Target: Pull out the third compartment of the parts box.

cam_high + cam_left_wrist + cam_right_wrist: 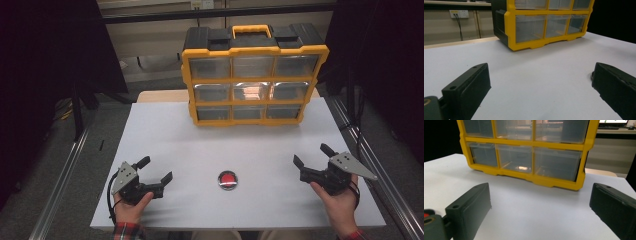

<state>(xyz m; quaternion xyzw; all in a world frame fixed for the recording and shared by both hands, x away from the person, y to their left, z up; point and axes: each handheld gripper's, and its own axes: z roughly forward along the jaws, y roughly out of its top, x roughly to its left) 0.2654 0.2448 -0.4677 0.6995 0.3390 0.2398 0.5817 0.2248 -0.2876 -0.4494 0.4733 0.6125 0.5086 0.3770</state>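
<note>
Your left gripper (157, 169) sits low at the table's (165, 135) near-left, jaws wide apart, nothing between them. Your right gripper (312, 155) is at near-right, jaws also spread, empty. Red button (228, 180) lies on the table between both grippers, well apart from each, touching neither. Yellow drawer box (255, 75) stands upright at the far edge, all drawers shut.

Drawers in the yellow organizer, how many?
9, in three rows of three on the organizer front: top row, middle row, bottom row. All look shut. None seem hidden in the high view; both tool views crop the top.
</note>
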